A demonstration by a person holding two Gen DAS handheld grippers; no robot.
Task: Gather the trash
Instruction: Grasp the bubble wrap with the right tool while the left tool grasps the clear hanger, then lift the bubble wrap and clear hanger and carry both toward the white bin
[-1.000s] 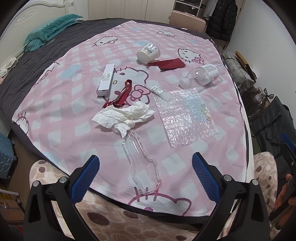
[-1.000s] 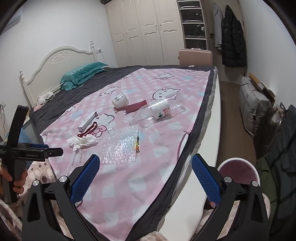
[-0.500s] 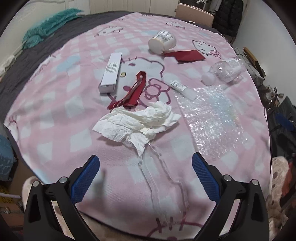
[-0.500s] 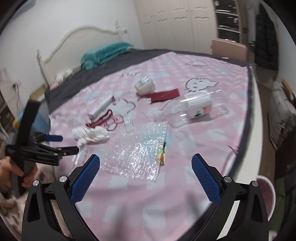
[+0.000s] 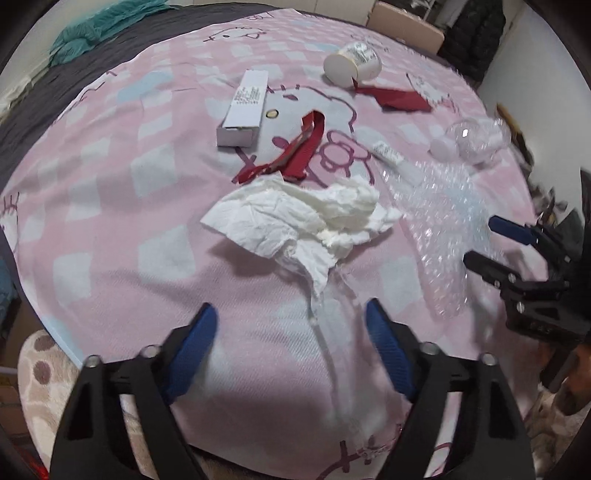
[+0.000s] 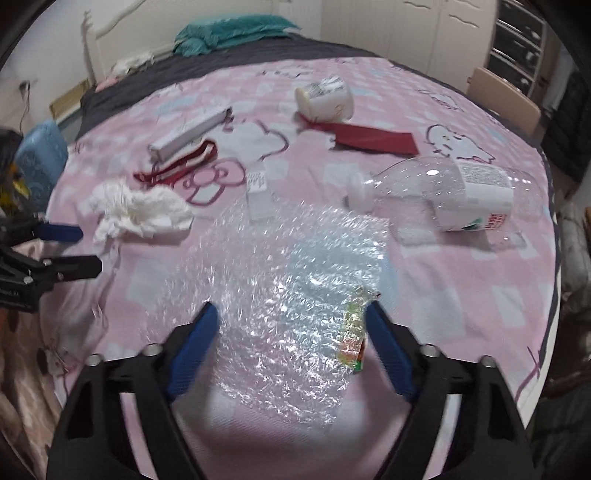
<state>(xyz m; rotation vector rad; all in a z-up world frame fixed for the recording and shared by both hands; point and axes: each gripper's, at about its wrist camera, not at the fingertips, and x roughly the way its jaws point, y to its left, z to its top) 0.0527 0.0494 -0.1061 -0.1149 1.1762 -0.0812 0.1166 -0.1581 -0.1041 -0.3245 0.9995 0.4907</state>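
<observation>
Trash lies on a pink checked bedspread (image 5: 110,177). My left gripper (image 5: 291,325) is open, just short of a crumpled white tissue (image 5: 306,218) and over a clear plastic strip (image 5: 328,332). My right gripper (image 6: 291,325) is open above a sheet of bubble wrap (image 6: 280,280) with a small coloured wrapper (image 6: 354,332) on it. Farther off lie a clear plastic bottle (image 6: 454,195), a paper cup (image 6: 325,98), a red paper piece (image 6: 373,138), a red ribbon (image 5: 299,147), a white box (image 5: 245,107) and a small sachet (image 6: 258,192). The tissue also shows in the right wrist view (image 6: 136,210).
The bed's dark blanket (image 5: 55,85) and teal pillows (image 6: 229,33) lie beyond the spread. A pink chair (image 6: 506,103) and wardrobe stand at the far side. The right gripper shows at the right edge of the left wrist view (image 5: 480,243); the left gripper in the right wrist view (image 6: 74,251).
Both grippers have moved forward and down toward the bed. The left one has closed in on the tissue, the right one on the bubble wrap. Both stay open.
</observation>
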